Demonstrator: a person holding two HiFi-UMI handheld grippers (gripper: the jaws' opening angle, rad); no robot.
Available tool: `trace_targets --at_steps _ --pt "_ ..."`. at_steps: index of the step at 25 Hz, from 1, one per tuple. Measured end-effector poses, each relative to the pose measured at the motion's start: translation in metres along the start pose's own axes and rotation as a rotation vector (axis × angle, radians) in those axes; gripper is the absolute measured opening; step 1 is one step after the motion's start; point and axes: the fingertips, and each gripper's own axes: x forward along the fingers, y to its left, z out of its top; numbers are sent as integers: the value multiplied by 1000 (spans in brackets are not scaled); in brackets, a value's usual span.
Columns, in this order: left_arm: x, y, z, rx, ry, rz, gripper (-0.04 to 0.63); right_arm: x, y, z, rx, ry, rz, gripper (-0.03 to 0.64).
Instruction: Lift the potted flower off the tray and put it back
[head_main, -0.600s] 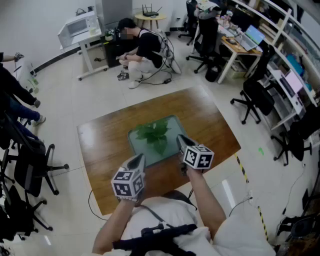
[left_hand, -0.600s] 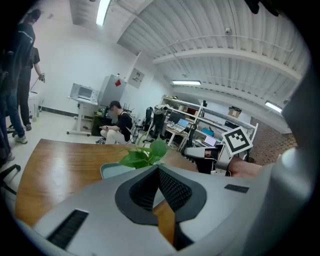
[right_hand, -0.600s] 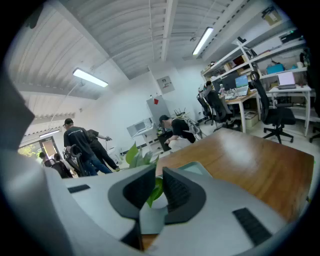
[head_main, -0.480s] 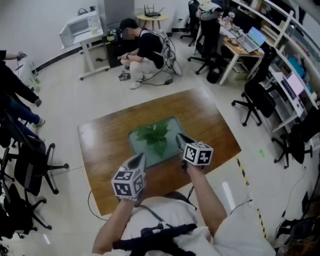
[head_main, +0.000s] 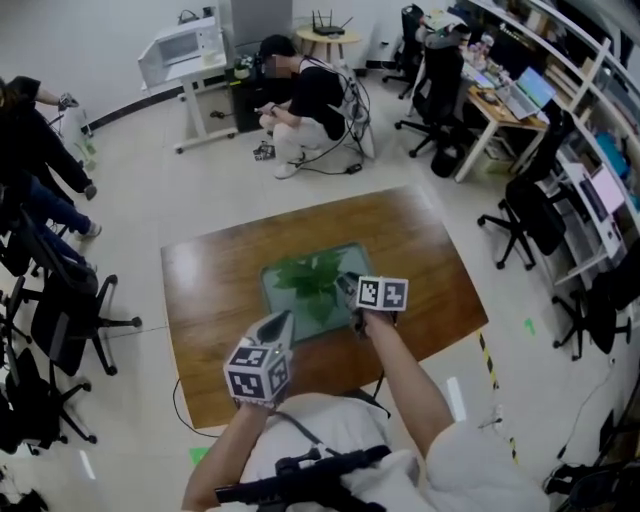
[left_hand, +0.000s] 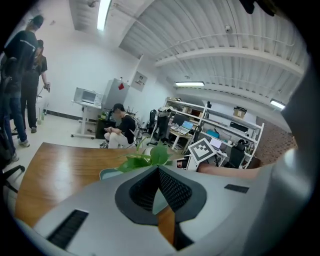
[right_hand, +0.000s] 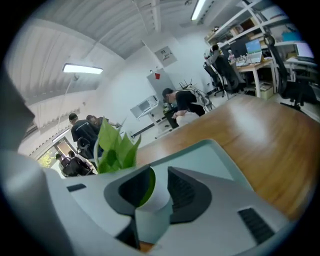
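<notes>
The plant (head_main: 312, 278) stands over the middle of the tray (head_main: 288, 320), its long axis upright. The white pot (right_hand: 150, 200) has its mouth up, and the green leaves rise from it and fan toward the tray's far edge. No view shows whether the pot's base rests on the tray. The right gripper (head_main: 348, 287) reaches in over the tray's near right part, pointing forward and down. Its jaws stand on either side of the pot with the dark pads (right_hand: 182, 190) against its wall, clasping it low down under the leaves. The left gripper (head_main: 277, 322) hangs off the tray's near left corner, apart from the plant. Its jaw tips are closed together with nothing between them. The tray lies at the centre of a wooden table (head_main: 210, 290). Beyond the table's far side, well away from the tray, a person (head_main: 305, 95) crouches on the floor.
</notes>
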Motion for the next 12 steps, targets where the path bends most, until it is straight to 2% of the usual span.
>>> trace_targets --at_steps 7,12 --pt "-4 13 -4 -27 -7 59 -5 27 5 -14 -2 62 41 135" --pt "-9 16 -11 -36 -1 81 -5 40 7 -23 4 87 38 132"
